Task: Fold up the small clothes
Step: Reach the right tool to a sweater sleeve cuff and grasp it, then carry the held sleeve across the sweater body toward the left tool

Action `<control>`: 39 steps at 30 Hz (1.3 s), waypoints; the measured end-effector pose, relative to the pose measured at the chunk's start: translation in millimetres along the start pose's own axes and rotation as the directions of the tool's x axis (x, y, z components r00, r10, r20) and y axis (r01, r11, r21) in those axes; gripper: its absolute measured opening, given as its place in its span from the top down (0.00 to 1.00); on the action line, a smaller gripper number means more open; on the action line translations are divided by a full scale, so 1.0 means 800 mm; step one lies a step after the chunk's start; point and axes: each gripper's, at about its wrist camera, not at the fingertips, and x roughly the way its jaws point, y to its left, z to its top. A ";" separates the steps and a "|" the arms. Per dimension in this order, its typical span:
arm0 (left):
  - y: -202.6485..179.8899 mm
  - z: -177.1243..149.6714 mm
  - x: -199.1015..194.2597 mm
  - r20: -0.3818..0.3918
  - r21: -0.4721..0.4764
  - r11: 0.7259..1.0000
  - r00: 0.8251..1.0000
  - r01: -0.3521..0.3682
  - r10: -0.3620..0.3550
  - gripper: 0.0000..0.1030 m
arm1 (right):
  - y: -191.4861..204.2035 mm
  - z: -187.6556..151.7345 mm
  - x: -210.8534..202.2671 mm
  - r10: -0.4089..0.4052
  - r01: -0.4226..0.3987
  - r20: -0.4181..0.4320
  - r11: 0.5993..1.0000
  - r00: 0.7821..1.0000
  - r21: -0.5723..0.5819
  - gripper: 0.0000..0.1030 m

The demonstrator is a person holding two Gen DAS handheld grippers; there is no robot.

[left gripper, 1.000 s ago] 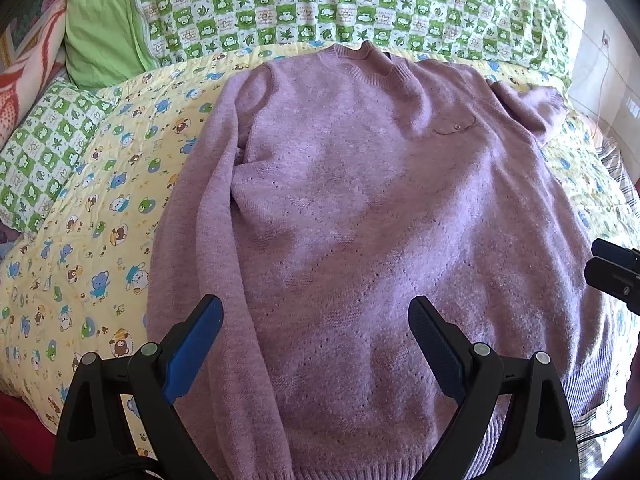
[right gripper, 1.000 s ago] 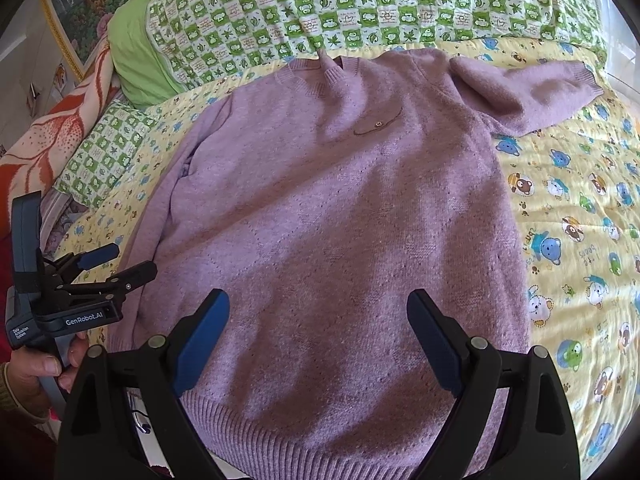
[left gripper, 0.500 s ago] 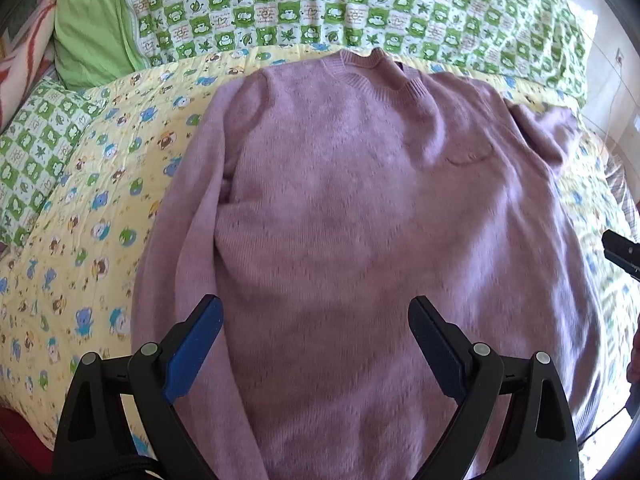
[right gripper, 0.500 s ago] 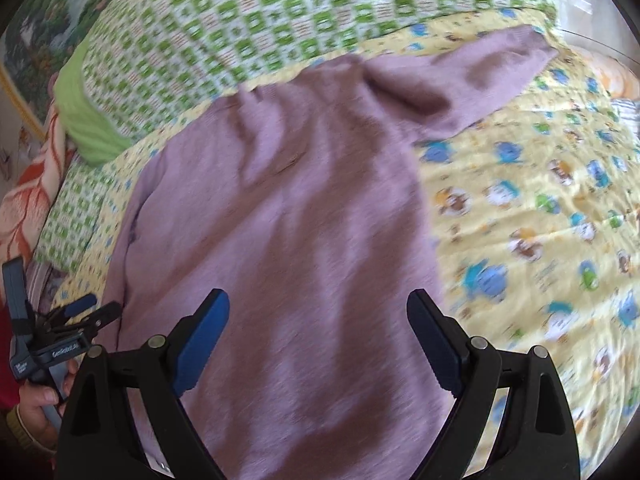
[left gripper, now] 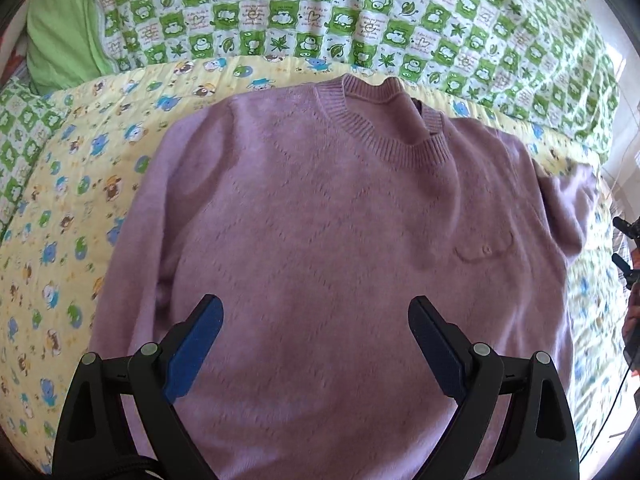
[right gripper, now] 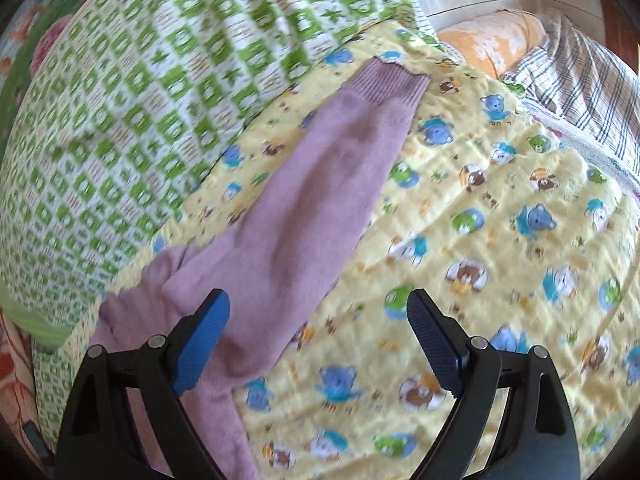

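A lilac knitted sweater (left gripper: pixel 320 240) lies flat, front up, on a yellow cartoon-print quilt (left gripper: pixel 72 208), its ribbed collar (left gripper: pixel 392 120) at the far end. My left gripper (left gripper: pixel 314 320) hovers open over the sweater's chest with nothing between its blue pads. In the right wrist view one sleeve (right gripper: pixel 320 200) stretches away across the quilt (right gripper: pixel 500 240) to a ribbed cuff (right gripper: pixel 396 80). My right gripper (right gripper: pixel 318 316) is open above the sleeve's near part and the quilt beside it, holding nothing. Part of the right gripper (left gripper: pixel 626 256) shows at the left wrist view's right edge.
A green-and-white checked blanket (left gripper: pixel 320 12) lies across the far side of the bed, with a plain green cloth (left gripper: pixel 60 36) at far left. Beyond the quilt on the right are an orange pillow (right gripper: pixel 492 40) and plaid cloth (right gripper: pixel 580 60).
Both grippers moved forward up the sweater. The left now sits over the chest near the collar. The right swung right and rolled, from the body to the outstretched sleeve. Both stayed open.
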 end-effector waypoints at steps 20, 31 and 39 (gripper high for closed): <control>0.019 0.058 0.108 -0.068 -0.027 0.997 0.995 -0.071 0.069 0.08 | -0.035 0.140 0.106 0.017 -0.022 0.060 0.997 0.998 0.077 0.90; 0.076 0.013 0.031 -0.047 -0.096 0.995 0.999 -0.029 0.025 0.08 | 0.221 -0.012 0.020 0.471 -0.473 -0.066 0.850 0.880 -0.232 0.91; 0.122 -0.019 -0.010 -0.053 -0.164 0.986 0.999 -0.016 0.007 0.08 | 0.353 -0.196 0.090 0.466 -0.581 -0.366 0.741 0.806 -0.336 0.91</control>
